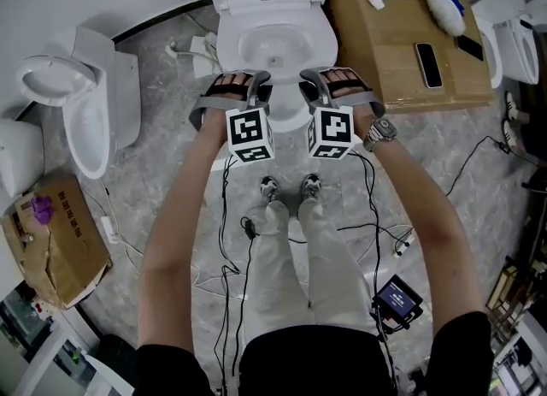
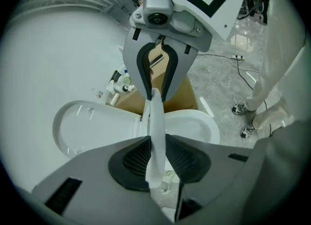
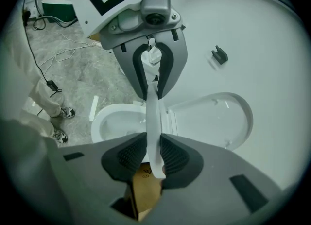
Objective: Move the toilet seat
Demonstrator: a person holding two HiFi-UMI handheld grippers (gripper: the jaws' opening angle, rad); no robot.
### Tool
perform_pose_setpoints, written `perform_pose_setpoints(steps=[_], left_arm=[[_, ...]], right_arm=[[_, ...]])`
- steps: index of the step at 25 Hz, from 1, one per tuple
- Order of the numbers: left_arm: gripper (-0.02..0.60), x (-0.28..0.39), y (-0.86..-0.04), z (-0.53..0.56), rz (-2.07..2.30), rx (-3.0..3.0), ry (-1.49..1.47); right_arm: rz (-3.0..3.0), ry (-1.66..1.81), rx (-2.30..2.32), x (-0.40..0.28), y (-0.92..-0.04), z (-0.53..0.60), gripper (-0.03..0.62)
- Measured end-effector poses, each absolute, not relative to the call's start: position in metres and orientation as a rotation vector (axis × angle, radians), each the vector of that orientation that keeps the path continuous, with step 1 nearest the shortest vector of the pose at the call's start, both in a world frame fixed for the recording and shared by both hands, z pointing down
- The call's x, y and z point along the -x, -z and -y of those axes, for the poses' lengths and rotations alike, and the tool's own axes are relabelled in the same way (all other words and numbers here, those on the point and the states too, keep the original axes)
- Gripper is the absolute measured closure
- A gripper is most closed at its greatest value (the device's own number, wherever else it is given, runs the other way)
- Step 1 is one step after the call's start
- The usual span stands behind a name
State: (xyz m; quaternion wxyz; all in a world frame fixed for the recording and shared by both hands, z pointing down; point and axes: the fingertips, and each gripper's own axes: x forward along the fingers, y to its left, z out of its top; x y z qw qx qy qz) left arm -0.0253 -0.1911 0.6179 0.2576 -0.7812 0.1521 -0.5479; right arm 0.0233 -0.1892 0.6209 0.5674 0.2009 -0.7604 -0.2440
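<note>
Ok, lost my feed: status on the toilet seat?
Left hand-held gripper and right hand-held gripper shut on toilet seat. Seat partway up, off bowl. Lid already raised; nothing blocking.

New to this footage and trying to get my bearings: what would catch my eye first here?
Over the middle toilet's open bowl, the left gripper and right gripper face each other, each shut on the thin white toilet seat raised between them. Another toilet stands at the head view's left, and a wooden table with a phone at its upper right.
</note>
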Motion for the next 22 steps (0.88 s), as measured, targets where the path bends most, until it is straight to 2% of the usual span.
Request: perform_pose_setpoints(steps=[22], left_arm=[[0.485, 0.023, -0.572, 0.240, -0.450, 2.090, 1.451]], right_arm=[[1.746, 0.558, -0.531, -0.026, -0.575, 0.239, 0.500]])
